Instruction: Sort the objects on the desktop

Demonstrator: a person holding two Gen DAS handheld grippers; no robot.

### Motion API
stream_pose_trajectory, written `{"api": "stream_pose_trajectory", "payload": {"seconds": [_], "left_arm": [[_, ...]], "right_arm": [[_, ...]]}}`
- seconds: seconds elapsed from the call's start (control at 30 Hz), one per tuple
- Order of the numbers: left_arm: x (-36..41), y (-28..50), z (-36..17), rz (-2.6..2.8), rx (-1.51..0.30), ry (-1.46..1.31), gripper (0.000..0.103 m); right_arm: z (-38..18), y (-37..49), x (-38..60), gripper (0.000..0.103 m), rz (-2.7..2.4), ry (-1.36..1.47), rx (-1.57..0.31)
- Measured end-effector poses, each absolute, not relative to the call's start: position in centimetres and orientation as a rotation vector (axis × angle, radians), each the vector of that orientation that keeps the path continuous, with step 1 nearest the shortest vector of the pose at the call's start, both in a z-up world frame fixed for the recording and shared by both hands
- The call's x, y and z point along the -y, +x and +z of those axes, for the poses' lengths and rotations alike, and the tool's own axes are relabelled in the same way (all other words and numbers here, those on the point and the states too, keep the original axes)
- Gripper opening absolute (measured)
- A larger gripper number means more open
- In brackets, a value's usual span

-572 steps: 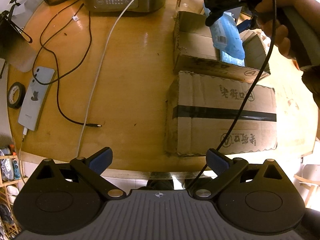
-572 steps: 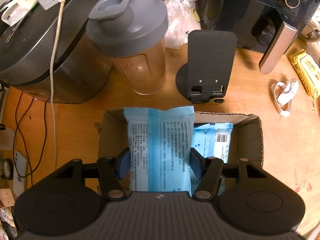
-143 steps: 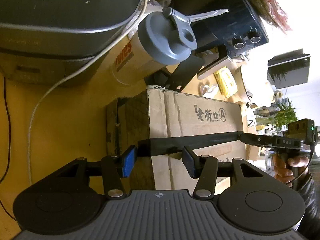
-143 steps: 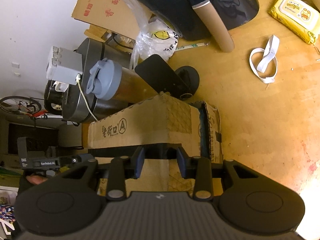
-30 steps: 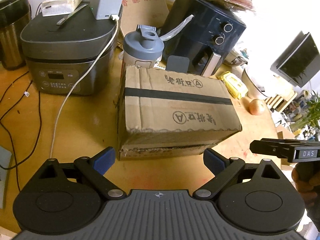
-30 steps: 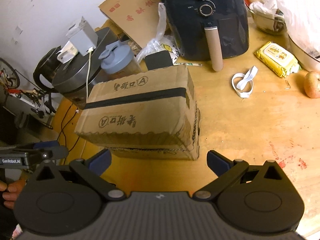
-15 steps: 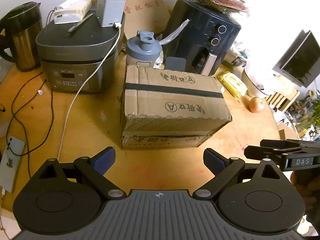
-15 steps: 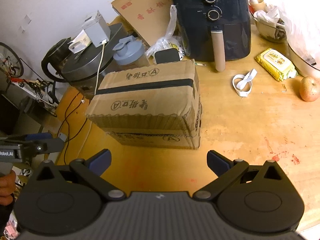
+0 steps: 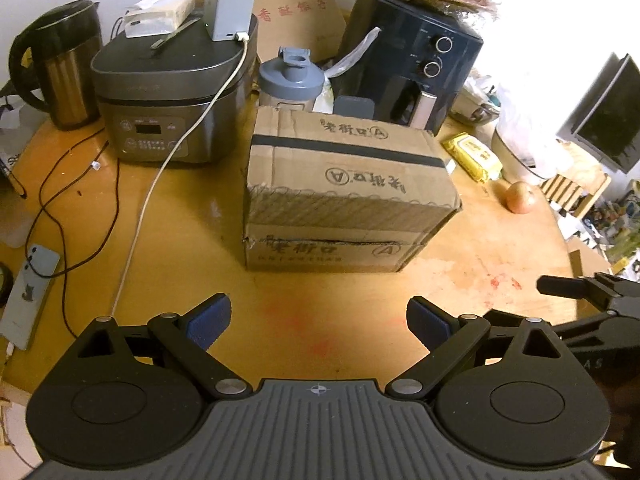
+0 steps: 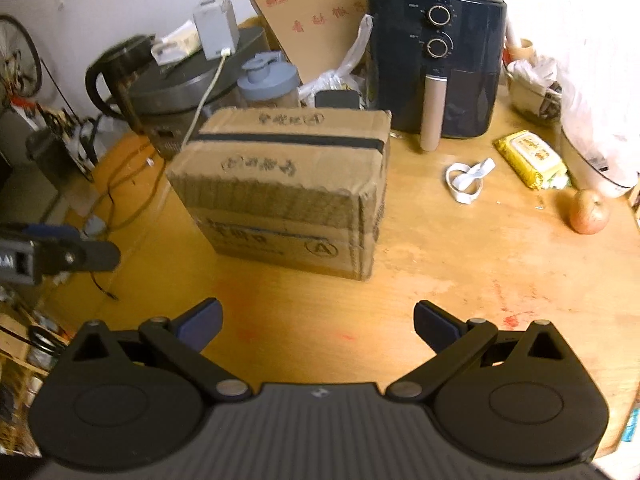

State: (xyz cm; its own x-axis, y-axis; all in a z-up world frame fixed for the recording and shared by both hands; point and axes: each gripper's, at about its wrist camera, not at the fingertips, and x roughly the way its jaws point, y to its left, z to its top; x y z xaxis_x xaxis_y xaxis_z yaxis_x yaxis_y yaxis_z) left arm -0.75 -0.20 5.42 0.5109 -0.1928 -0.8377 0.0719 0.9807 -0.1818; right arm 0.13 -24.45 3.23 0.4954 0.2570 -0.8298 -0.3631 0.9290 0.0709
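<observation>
A taped cardboard box (image 9: 344, 172) sits stacked on a lower cardboard box (image 9: 328, 250) in the middle of the round wooden table (image 9: 192, 248); both show in the right wrist view, upper (image 10: 288, 164) and lower (image 10: 296, 246). My left gripper (image 9: 318, 318) is open and empty, held back from the boxes above the table's near part. My right gripper (image 10: 318, 322) is open and empty, also back from the boxes. Each gripper's tip shows at the edge of the other's view.
Behind the boxes stand a rice cooker (image 9: 172, 92), a kettle (image 9: 60, 68), a grey-lidded shaker bottle (image 9: 290, 80) and a dark air fryer (image 9: 412, 56). A phone (image 9: 28, 292) and cables lie left. Yellow wipes (image 10: 530, 158), a white strap (image 10: 466, 178) and an apple (image 10: 590, 212) lie right.
Both grippers have drawn back and up from the stacked boxes, which now look smaller and farther. Jaws stay wide open. The boxes have not moved.
</observation>
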Motion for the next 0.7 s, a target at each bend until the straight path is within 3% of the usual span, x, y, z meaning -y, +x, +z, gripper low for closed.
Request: {"api": "stream_pose_trajectory", "payload": {"seconds": [0.7], "left_arm": [[1.9,-2.5,3.0,-0.077,-1.015,-0.009,0.097]], "right_arm": [[1.9,-2.5,24.4,0.103,0.262,-0.19,-0.985]]}}
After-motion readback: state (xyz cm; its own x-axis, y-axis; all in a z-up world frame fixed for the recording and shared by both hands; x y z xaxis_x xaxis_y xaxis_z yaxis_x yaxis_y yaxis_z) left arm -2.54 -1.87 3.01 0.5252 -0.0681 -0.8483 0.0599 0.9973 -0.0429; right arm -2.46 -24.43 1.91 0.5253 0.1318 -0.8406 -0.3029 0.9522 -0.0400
